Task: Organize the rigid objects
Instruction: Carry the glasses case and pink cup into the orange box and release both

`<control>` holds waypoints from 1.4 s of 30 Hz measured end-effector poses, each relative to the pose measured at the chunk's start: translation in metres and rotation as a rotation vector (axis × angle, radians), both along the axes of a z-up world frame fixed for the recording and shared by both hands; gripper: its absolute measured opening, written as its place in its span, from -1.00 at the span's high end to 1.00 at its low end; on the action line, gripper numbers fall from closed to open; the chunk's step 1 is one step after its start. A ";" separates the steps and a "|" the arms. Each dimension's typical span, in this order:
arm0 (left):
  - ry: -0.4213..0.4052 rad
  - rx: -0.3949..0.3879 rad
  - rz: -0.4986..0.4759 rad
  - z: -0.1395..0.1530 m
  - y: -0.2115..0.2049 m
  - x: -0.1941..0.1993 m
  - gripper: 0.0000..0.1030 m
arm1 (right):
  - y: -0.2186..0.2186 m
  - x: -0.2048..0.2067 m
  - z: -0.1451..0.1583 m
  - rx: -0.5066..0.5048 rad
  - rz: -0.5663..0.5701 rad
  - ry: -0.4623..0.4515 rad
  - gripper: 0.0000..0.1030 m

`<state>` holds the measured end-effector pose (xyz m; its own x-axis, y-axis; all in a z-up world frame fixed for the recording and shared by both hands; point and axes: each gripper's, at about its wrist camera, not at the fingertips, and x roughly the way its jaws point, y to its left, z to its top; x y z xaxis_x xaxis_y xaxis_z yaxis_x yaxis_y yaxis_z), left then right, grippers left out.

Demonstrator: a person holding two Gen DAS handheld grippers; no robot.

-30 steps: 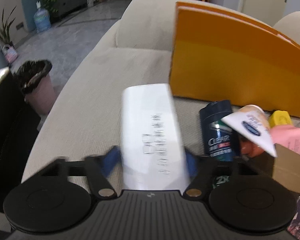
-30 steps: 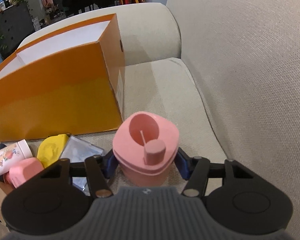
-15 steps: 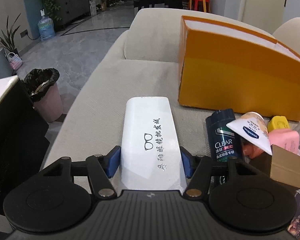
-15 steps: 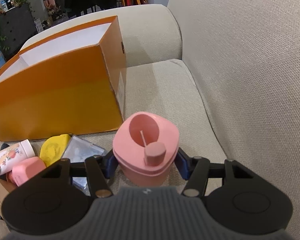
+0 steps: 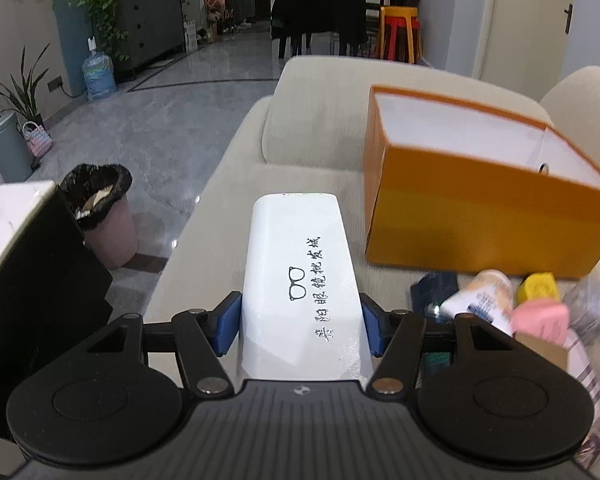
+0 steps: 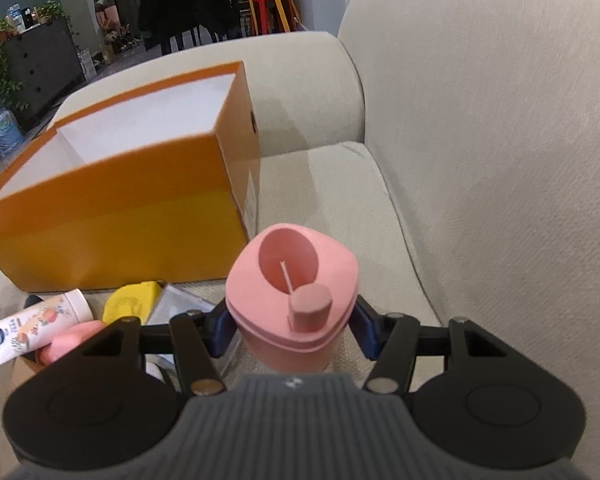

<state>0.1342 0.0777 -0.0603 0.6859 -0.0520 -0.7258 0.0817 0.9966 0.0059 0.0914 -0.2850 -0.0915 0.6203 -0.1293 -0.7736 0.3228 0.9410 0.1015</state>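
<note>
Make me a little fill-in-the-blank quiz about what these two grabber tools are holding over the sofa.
1. The left gripper is clamped on a long ____ case with a glasses drawing on it.
2. The right gripper holds a ____ cup with a lid.
3. The open box on the sofa is ____ outside and white inside.
4. In the left view, the bin on the floor has a ____ liner.

Missing words: white; pink; orange; black

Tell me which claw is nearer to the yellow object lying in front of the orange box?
Right, probably. The right claw, gripping the pink plastic cup, sits just beside the yellow object. The left claw, holding the white case, has other toiletries in between.
</note>
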 end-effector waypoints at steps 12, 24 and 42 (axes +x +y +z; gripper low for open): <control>-0.090 0.005 -0.070 0.061 -0.014 0.024 -0.34 | -0.004 0.011 0.079 0.001 0.028 -0.110 -0.14; -0.147 0.002 -0.205 0.087 -0.060 0.065 -0.35 | 0.024 0.059 0.145 -0.015 0.166 -0.179 -0.14; -0.026 0.009 -0.277 0.036 -0.095 0.124 -0.34 | 0.055 0.162 0.106 0.023 0.315 0.023 -0.14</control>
